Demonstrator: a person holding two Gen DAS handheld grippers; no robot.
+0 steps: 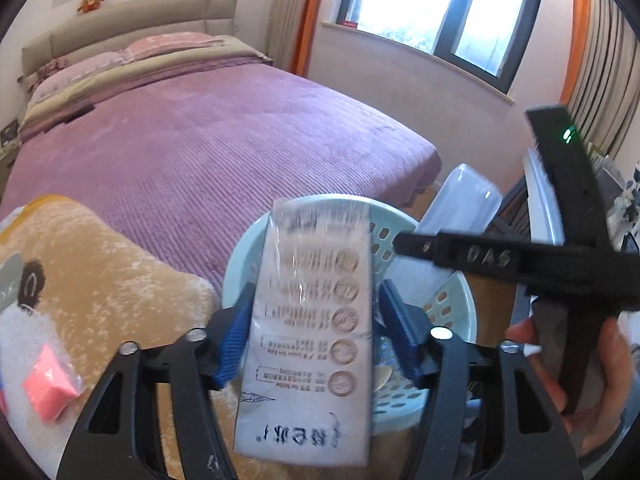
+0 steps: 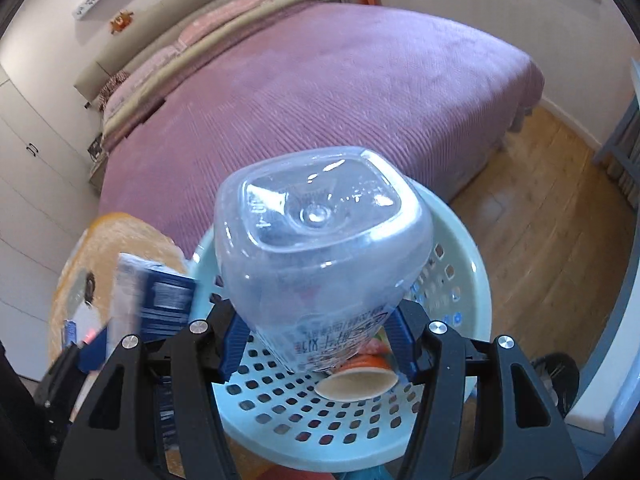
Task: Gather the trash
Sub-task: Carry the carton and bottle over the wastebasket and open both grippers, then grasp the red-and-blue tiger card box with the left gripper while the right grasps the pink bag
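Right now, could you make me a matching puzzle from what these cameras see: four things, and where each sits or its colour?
Things:
1. white packet
2. clear bottle
3. paper cup
4. bedspread

Place or colour:
A. gripped in the right claw
B. purple
C. between the fingers of the left claw
D. lying inside the pale blue basket

Pairs: 1-C, 2-A, 3-D, 4-B
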